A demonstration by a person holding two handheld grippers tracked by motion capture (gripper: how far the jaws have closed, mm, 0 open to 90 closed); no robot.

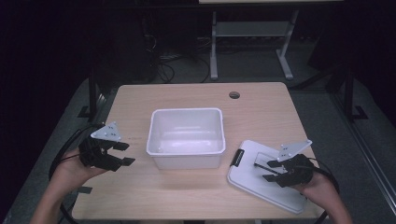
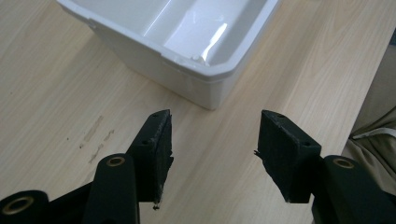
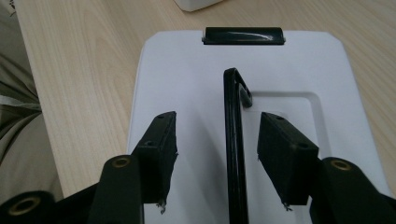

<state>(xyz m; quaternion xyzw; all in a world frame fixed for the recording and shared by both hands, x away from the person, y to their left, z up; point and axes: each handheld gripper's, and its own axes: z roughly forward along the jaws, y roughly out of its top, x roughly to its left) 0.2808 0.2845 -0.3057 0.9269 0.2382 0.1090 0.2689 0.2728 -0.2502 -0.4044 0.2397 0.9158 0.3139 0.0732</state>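
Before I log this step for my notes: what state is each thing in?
white bin: upright, open, empty.
white lid: off the bin, flat on the table.
lid handle: raised, between the right gripper's jaws, not clamped.
left gripper: open, holding nothing.
right gripper: open.

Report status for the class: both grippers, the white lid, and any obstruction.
Left gripper open, empty. Right gripper open astride black handle of flat white plastic lid. White plastic tub uncovered. Nothing in the way.
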